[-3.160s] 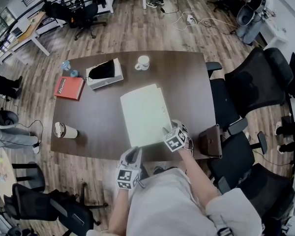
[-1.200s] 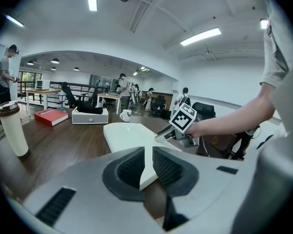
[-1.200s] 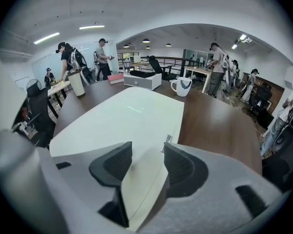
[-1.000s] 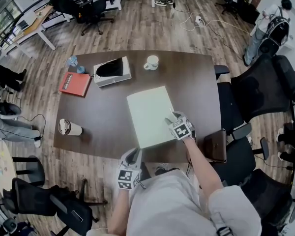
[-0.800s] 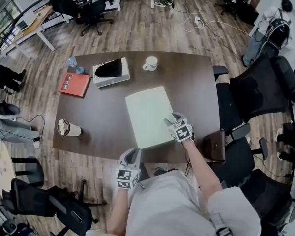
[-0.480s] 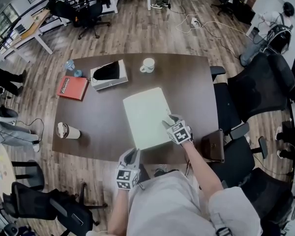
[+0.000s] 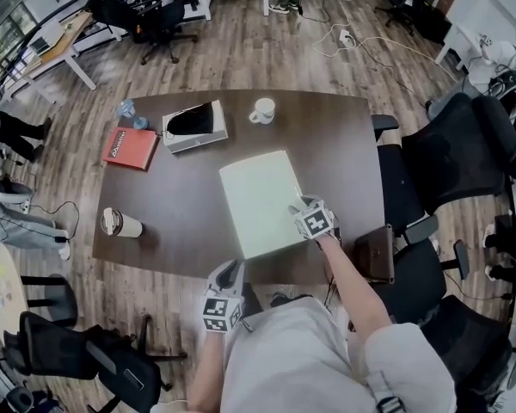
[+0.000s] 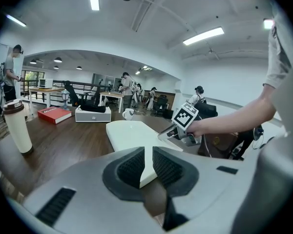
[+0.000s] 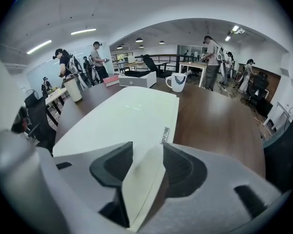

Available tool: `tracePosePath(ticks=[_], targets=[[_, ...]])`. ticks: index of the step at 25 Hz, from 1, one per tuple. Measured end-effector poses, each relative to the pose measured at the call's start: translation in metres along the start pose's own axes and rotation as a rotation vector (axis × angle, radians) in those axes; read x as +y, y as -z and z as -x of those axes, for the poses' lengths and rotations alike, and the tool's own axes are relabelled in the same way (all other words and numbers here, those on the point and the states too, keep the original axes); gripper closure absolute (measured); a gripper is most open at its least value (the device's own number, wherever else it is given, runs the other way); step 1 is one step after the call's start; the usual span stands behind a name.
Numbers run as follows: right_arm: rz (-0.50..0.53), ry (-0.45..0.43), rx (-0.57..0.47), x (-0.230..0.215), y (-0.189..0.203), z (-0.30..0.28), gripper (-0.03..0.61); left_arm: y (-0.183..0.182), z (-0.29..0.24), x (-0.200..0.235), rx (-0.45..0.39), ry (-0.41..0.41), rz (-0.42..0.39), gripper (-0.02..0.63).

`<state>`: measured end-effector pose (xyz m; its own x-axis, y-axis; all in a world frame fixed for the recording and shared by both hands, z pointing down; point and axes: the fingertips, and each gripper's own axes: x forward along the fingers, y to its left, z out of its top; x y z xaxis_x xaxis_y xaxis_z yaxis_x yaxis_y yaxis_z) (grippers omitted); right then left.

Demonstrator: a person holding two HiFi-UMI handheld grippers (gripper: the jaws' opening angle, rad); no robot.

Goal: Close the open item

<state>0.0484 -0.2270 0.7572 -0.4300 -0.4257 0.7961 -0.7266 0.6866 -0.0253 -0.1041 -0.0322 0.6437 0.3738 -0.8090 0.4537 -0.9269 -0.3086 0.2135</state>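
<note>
At a dark wooden worktop (image 7: 181, 205), I am working with two tools over one pale green folder (image 7: 258, 200). The folder is lying flat and closed near the middle of the worktop, a little toward my right, with its long sides running away from me at a slight slant. Its cover is showing plain and unmarked, with rounded corners, and one small label strip (image 9: 164, 134) is sitting on its right edge.

My right tool (image 7: 297, 212) is resting at the folder's near right corner. Its jaws are standing wide apart, the thin pale edge of the folder is passing between them, and the pads are not squeezing it. My left tool (image 7: 228, 271) is hanging off the near edge of the worktop, close to my body. Its jaws are drawn almost together and are holding nothing.

Five other things are sharing the worktop, all well apart from the folder:
- One red book (image 7: 125, 147) at the far left.
- One white box (image 7: 193, 126) just beside the book, with something black on top.
- One white mug (image 7: 262, 110) at the far edge.
- One lidded paper cup (image 7: 119, 224) standing upright at the left edge.
- One clear bottle (image 7: 126, 110) at the far left corner.

One brown bag (image 7: 378, 252) is sitting on a black chair to my right.
</note>
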Motion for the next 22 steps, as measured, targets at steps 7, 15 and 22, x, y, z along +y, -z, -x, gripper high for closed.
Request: tracePosePath(ticks=[7,15,22], targets=[[-0.014,-0.007,-0.021,0.004,-0.004,-0.003,0.387,-0.004,-0.003,0.004,-0.007,0.003,-0.012,0.569],[-0.04,-0.002,-0.059,0.003,-0.007,0.02,0.365,-0.005,-0.003,0.001,-0.005,0.011,-0.018,0.569],[-0.032,0.006,-0.068,0.006,-0.006,0.022,0.377,-0.012,-0.011,-0.002,-0.016,0.021,-0.03,0.569]])
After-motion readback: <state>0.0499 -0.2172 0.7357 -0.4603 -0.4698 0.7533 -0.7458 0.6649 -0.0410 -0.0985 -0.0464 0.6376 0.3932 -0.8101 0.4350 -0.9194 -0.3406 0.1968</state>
